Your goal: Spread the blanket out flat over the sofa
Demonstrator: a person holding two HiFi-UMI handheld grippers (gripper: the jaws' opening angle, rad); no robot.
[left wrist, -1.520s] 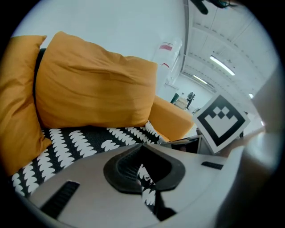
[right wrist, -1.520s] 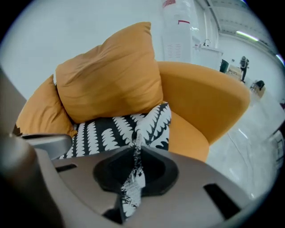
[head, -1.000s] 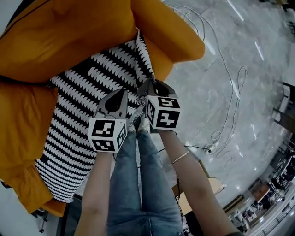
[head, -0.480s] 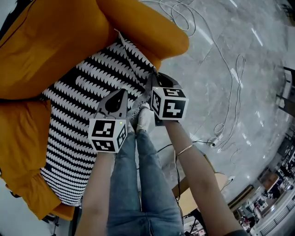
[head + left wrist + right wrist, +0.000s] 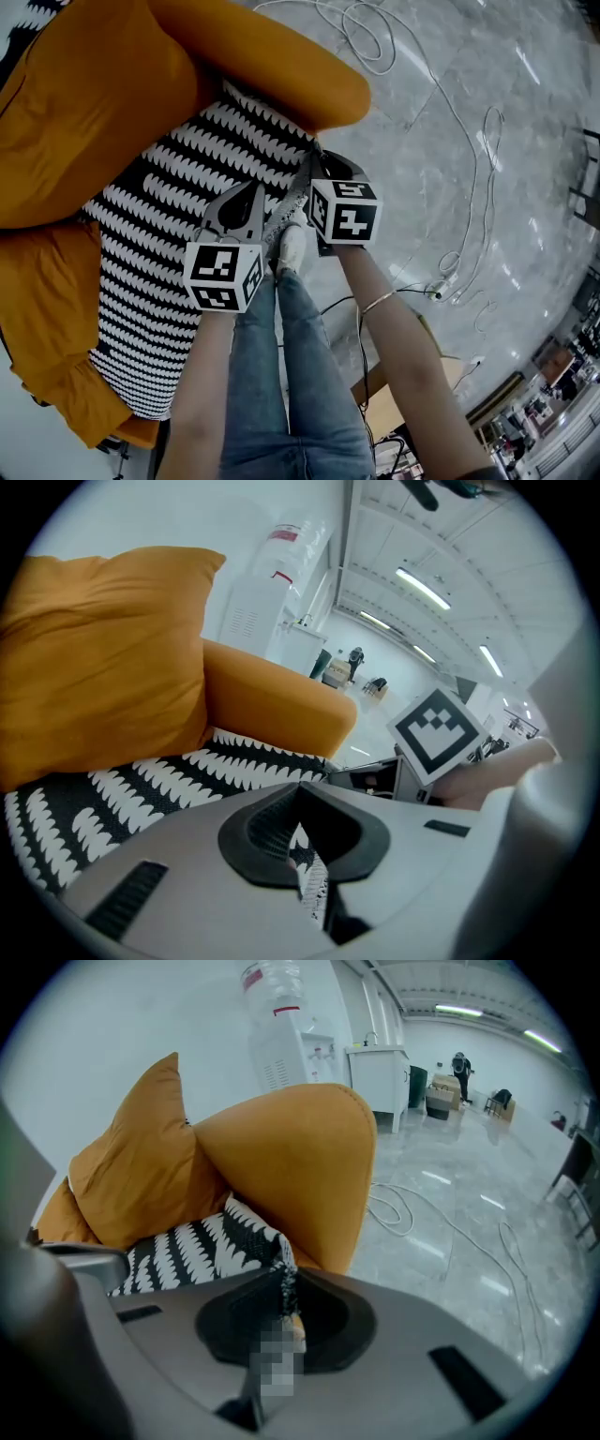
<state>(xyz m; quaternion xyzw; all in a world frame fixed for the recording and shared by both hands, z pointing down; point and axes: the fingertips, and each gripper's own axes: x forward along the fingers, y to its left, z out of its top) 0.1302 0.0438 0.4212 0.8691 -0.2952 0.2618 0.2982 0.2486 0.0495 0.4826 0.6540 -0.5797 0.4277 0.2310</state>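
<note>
A black-and-white patterned blanket (image 5: pixel 178 216) lies over the seat of an orange sofa (image 5: pixel 84 112) and hangs down its front. My left gripper (image 5: pixel 251 199) is shut on the blanket's near edge, and a strip of blanket (image 5: pixel 305 869) shows between its pads. My right gripper (image 5: pixel 314 167) is shut on the blanket's corner beside the sofa's arm (image 5: pixel 281 66); the blanket (image 5: pixel 211 1241) runs from its jaws up to the armrest (image 5: pixel 291 1166). Both grippers are close together at the sofa's front edge.
Orange cushions (image 5: pixel 94 658) lean against the sofa's back. White cables (image 5: pixel 450 141) loop over the grey marble floor to the right. The person's legs and shoes (image 5: pixel 291 248) stand right at the sofa's front. A water dispenser (image 5: pixel 281 1035) stands behind the sofa.
Both grippers have drawn the blanket's front edge further out towards the sofa's front. The blanket's corner, raised beside the armrest a second ago, now lies lower against it.
</note>
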